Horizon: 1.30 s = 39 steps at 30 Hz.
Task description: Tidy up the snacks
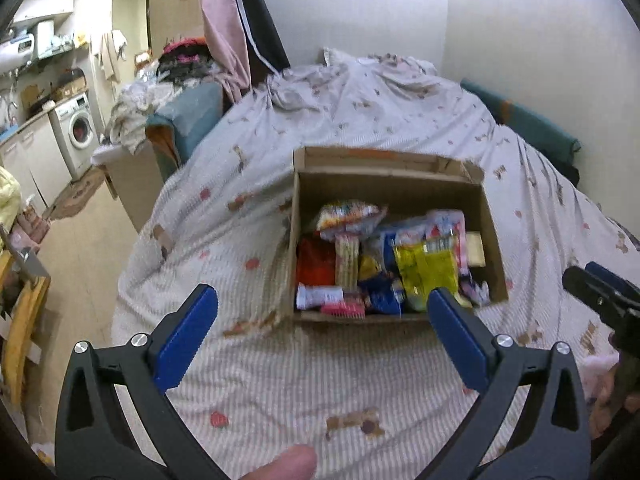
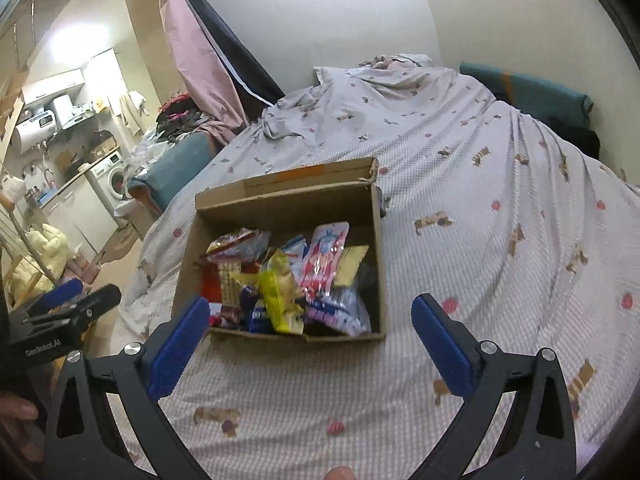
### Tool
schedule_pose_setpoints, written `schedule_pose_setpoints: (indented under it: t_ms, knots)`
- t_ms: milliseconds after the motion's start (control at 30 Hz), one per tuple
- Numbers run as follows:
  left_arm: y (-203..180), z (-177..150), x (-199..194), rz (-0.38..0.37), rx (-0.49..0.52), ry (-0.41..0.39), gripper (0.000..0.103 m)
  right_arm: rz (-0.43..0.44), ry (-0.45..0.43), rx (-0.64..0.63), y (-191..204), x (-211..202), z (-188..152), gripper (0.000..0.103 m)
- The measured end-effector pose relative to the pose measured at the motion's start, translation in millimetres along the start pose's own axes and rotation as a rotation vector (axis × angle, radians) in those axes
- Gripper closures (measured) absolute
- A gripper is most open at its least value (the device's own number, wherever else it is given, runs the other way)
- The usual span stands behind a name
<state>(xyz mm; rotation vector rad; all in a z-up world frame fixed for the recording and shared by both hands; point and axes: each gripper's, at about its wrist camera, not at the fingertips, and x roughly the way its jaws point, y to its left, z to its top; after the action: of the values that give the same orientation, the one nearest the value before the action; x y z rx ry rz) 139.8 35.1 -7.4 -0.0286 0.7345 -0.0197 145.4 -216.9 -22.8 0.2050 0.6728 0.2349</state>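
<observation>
Cardboard, brown and open-topped, that box [image 1: 394, 196] sits on the striped, print-dotted bed sheet [image 1: 280, 380], and it is crammed with snack packets: a yellow crinkly bag [image 1: 426, 266] on top, a red packet [image 1: 316, 262] at the left wall, a pink-and-white pouch [image 2: 326, 258] leaning toward the far right. Both tools hang short of the near rim. The left gripper [image 1: 322, 336] has its blue pads spread wide with nothing between them, and the right gripper [image 2: 310, 338] is just as wide and just as empty.

No loose snacks show on the sheet, so the packing looks about done; my read is that tidying or closing up comes next. To do that well, approach from above the near rim, keep the jaws apart until a pad sits either side of one packet, and take the top yellow bag first, since crinkly film slips and drags its neighbours.

Watch the raised far flap [image 2: 312, 178]: it stands over the back wall and could catch a reach. Soft bedding means the box may tip if pressed. Off left, a washing machine [image 1: 80, 130] and clutter stay well clear.
</observation>
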Motion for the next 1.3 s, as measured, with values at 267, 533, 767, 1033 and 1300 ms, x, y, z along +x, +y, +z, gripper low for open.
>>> schedule_pose_setpoints:
  t_ms: [267, 533, 767, 1033, 1300]
  knots:
    - [-1, -23, -19, -0.006, -0.027, 0.024, 0.0, -0.012, -0.01, -0.003, 8, -19, -22, 0.0]
    - [11, -23, -28, 0.019, -0.084, -0.066, 0.0, -0.034, -0.043, -0.028, 17, -13, -25, 0.0]
    - [7, -23, -23, 0.023, -0.089, -0.058, 0.0, -0.048, -0.042, -0.044, 20, -6, -25, 0.0]
    - [6, -25, -21, 0.026, -0.078, -0.05, 0.0, -0.05, -0.044, -0.039, 20, -5, -25, 0.0]
    - [7, -25, -21, 0.024, -0.075, -0.05, 0.0, -0.051, -0.039, -0.039, 20, -5, -26, 0.0]
